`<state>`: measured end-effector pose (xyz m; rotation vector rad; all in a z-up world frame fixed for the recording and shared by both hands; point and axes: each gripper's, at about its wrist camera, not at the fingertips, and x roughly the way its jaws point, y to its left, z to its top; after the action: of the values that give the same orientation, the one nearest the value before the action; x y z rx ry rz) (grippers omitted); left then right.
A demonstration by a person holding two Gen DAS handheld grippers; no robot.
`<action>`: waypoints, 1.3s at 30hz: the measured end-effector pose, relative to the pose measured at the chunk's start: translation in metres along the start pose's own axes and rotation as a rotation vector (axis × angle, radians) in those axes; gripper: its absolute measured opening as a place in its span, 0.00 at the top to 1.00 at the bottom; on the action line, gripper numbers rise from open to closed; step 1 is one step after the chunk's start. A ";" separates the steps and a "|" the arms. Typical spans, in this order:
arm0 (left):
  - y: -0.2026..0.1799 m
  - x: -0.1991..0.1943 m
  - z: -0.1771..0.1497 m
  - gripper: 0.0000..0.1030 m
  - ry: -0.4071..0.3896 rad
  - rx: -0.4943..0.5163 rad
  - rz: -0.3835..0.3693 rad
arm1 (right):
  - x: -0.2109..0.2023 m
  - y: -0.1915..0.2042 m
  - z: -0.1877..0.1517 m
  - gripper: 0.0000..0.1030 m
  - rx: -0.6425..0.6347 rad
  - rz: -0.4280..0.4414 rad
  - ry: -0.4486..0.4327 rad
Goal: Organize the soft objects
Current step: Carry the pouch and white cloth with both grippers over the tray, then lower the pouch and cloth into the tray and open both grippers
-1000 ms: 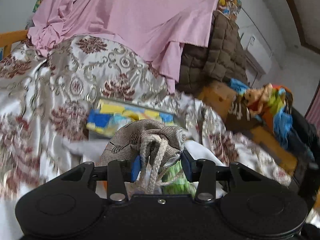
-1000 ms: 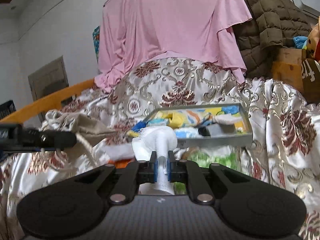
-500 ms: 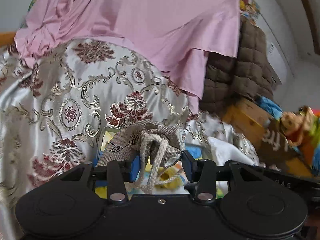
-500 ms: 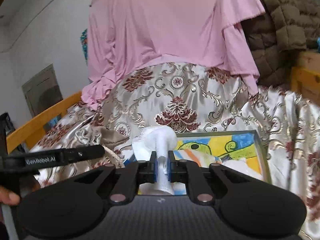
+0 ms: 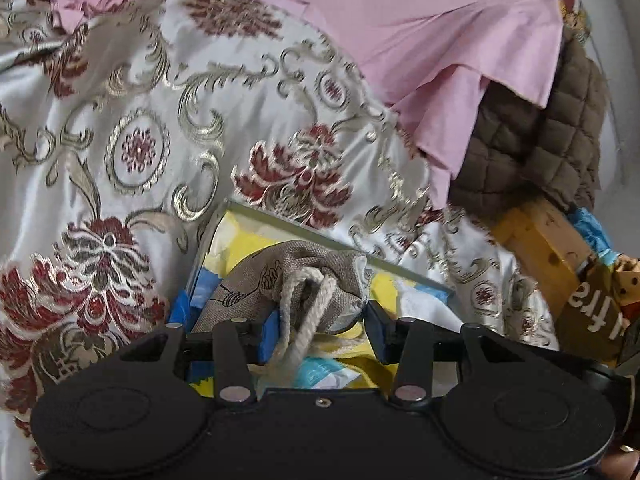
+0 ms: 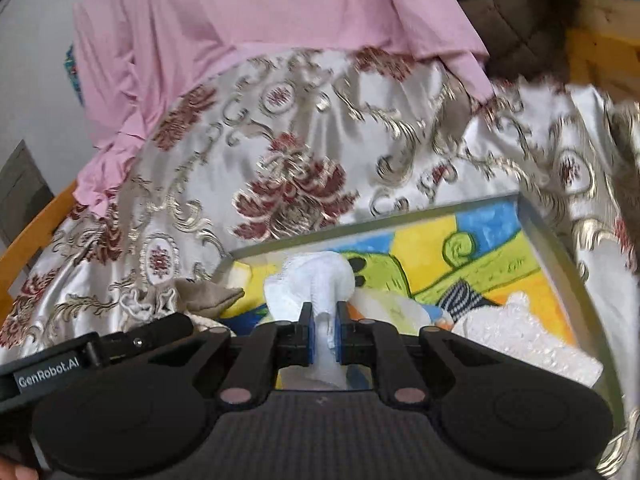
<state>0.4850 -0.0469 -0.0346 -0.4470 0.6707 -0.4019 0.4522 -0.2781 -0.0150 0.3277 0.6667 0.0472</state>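
My left tool [image 5: 320, 322] grips a small pouch [image 5: 288, 276] of coarse grey-beige burlap, its mouth puckered shut by a thick, twisted off-white cotton cord [image 5: 304, 312] that loops down between the blue pads; a line drawing of hands is printed on its side. The pouch hangs over the near left corner of a shallow grey-rimmed tray [image 5: 320, 236], whose floor is painted in flat yellow, blue and green shapes. My right tool [image 6: 324, 336] is clenched tight on a thin neck of white fabric [image 6: 316, 280], soft and crinkled, bunching into a rounded puff above the pads, also over the near left part of the tray. In the right wrist view a fluffy white textile [image 6: 516, 336] lies in the tray toward its near right corner, with a dark striped piece [image 6: 460, 296] just beside it. The tray sits on a glossy silver satin bedspread [image 5: 140, 140] brocaded with maroon flowers and gold scrolls. Behind it drape a smooth pink cloth [image 5: 440, 20] and a brown quilted jacket [image 5: 540, 132].
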 end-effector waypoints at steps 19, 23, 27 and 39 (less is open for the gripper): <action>-0.011 -0.001 -0.006 0.37 0.013 0.065 0.033 | 0.001 0.004 -0.005 0.60 -0.057 -0.052 0.012; -0.013 -0.009 -0.004 0.32 0.012 0.076 0.036 | -0.009 0.004 -0.005 0.44 -0.083 -0.074 -0.020; -0.016 -0.016 -0.001 0.25 0.005 0.090 0.044 | -0.020 0.002 -0.003 0.33 -0.103 -0.086 -0.047; -0.039 -0.068 -0.007 0.10 -0.112 0.130 0.073 | -0.077 -0.006 0.003 0.07 -0.084 -0.105 -0.157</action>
<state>0.4232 -0.0479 0.0144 -0.3177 0.5473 -0.3463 0.3933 -0.2962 0.0308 0.2124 0.5240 -0.0497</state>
